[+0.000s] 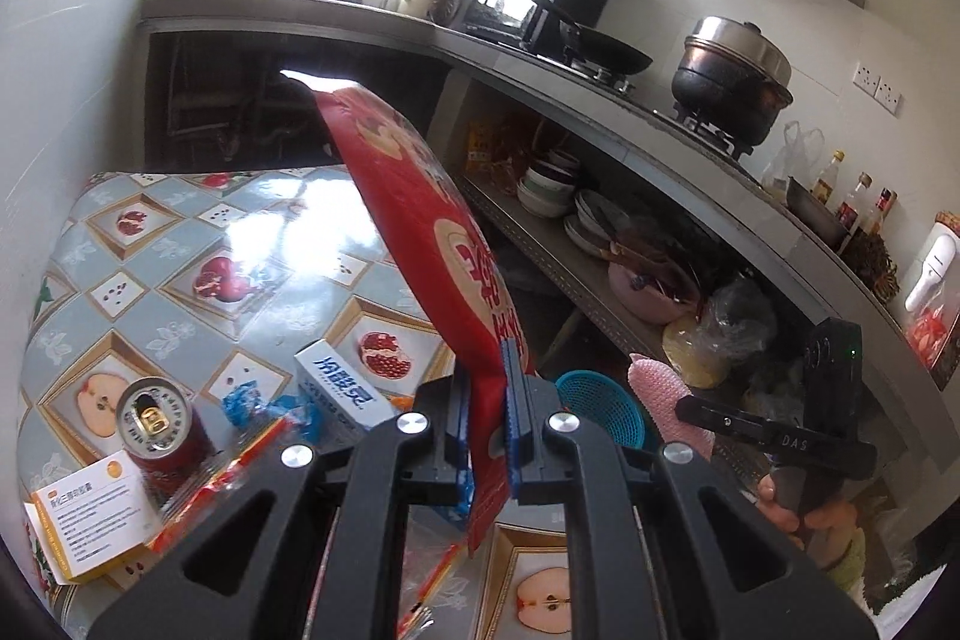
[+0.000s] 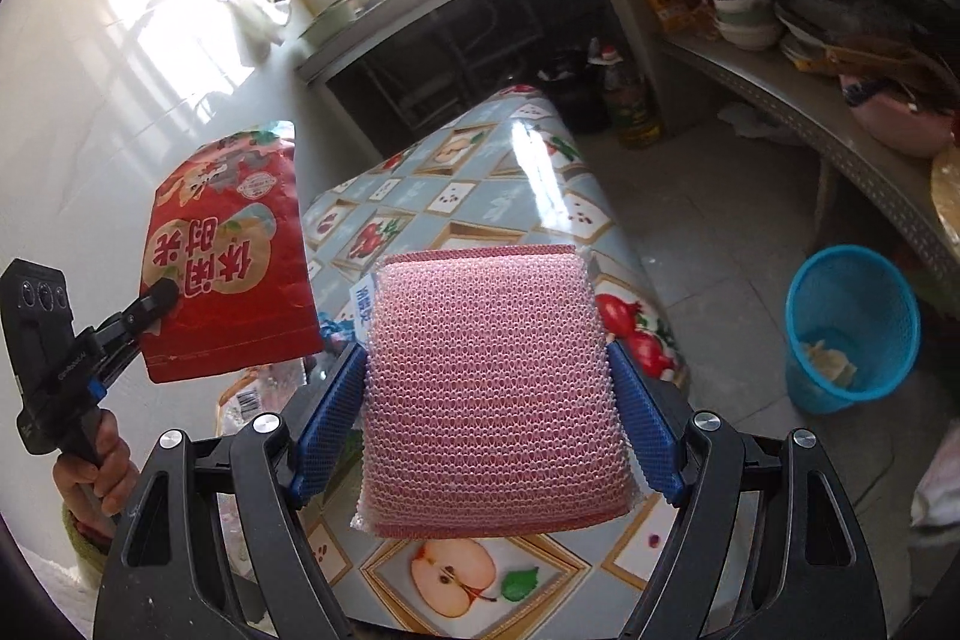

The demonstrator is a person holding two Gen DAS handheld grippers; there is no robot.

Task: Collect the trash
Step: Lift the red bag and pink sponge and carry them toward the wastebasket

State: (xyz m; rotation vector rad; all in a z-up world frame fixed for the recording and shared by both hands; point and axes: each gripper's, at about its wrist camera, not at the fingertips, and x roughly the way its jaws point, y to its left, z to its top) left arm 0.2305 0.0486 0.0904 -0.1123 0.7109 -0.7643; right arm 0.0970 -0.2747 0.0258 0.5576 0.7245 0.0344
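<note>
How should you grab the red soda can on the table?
Grip the red can around its round sides, coming from above with one finger on each side. It stands upright with its opened top showing, and a white box crowds its base, so low or sideways approaches look blocked.

left tongs point(image 1: 487, 418) clamped, raised | right tongs point(image 2: 489, 421) clamped, level
</note>
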